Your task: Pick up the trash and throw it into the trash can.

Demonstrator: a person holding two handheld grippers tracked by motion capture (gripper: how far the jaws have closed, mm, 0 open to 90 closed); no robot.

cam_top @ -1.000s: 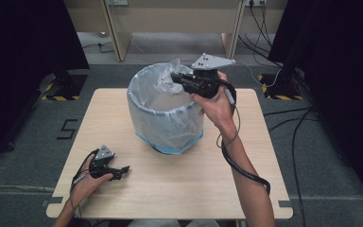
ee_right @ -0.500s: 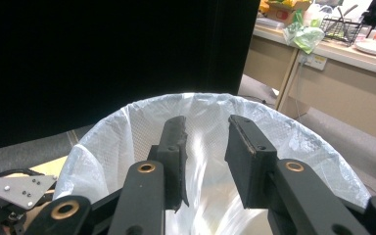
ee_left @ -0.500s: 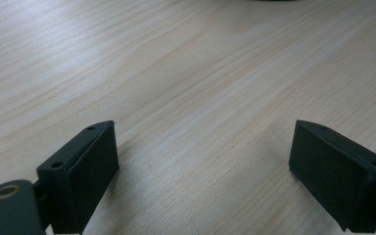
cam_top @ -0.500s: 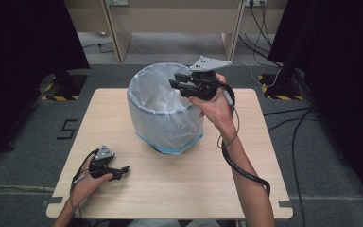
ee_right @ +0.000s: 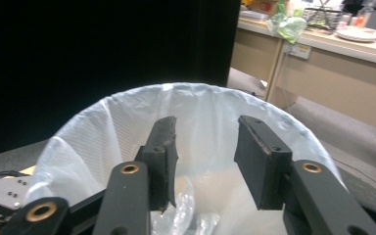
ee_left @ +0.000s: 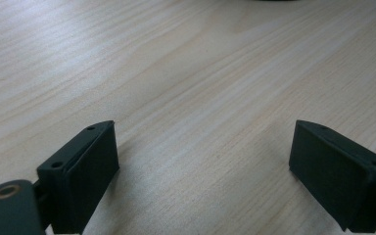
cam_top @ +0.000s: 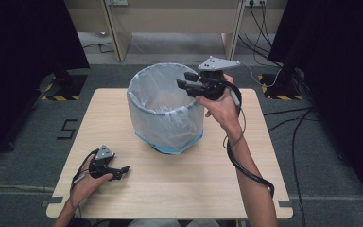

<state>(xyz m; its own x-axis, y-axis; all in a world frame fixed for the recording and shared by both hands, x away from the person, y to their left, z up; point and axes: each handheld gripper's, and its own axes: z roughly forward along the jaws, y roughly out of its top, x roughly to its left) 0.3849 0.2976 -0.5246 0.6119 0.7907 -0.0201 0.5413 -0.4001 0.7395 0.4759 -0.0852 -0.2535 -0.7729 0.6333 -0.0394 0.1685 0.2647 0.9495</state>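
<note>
**Grippers apart: one over the lined bin, one low on the table**

Right hand (cam_top: pixel 223 106) is raised at the far right of the bin (cam_top: pixel 165 111), its forearm running up from the bottom edge of the high view and the wrist bent so that the right gripper (cam_top: pixel 185 80) points leftward across the bin's open mouth. A grey three-cornered plate sits on top of it and a black cable loops down along the forearm. Its jaws have just been opening; in the right gripper view they stand parted, with nothing between the pads, above the white plastic liner (ee_right: pixel 127 122) that is folded over the bin's rim. Crumpled clear plastic lies down inside the bin.

The bin stands on the far half of the wooden table (cam_top: pixel 179 189), roughly at its middle, with a blue edge showing at its base.

Left hand (cam_top: pixel 86 182) lies low at the near left corner of the table, well apart from the bin, forearm entering from the bottom edge. The left gripper (cam_top: pixel 123 170) points rightward along the tabletop. In the left gripper view its jaws are spread wide with bare wood between them.
</note>
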